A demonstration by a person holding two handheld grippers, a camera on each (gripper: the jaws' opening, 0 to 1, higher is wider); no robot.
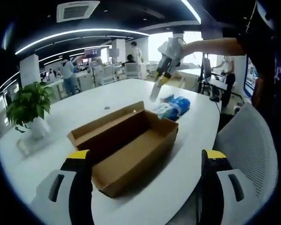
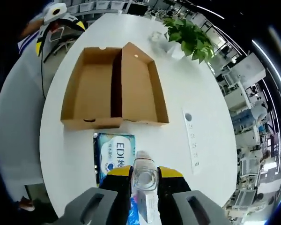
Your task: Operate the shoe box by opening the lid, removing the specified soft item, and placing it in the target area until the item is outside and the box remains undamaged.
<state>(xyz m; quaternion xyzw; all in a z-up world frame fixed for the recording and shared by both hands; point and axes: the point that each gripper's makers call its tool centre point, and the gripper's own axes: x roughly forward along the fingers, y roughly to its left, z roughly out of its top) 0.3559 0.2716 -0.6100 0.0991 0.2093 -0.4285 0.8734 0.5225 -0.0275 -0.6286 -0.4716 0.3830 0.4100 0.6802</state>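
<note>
Jaws of the right gripper (image 2: 144, 180) stand clamped on a clear plastic bottle (image 2: 144, 176), seen end-on between the yellow-tipped fingers in the right gripper view, its cap pointing ahead. Just beyond and below the bottle lies a soft blue-and-white packet (image 2: 114, 153) printed with "EDI", flat on the white table (image 2: 196, 93) and already outside the box. Farther ahead sits the cardboard shoe box (image 2: 113, 89), its lid folded fully back so lid and tray lie side by side, both showing bare brown interiors with no visible tear or crush. A potted plant (image 2: 189, 40) stands well beyond the box, and a white strip (image 2: 191, 140) lies on the table off to the gripper's right.

From the left gripper view, the left gripper (image 1: 145, 187) hangs wide apart and holds nothing, near the table's edge with the open box (image 1: 124, 143) just ahead of it. Past the box, the packet (image 1: 173, 107) rests on the table with the right gripper (image 1: 159, 84) held above it, a bare arm (image 1: 210, 46) reaching in from the right.

Judged from this, the lid is open, the soft item is out and the box looks intact; what seems left is setting down the bottle and confirming the packet's final place.
</note>
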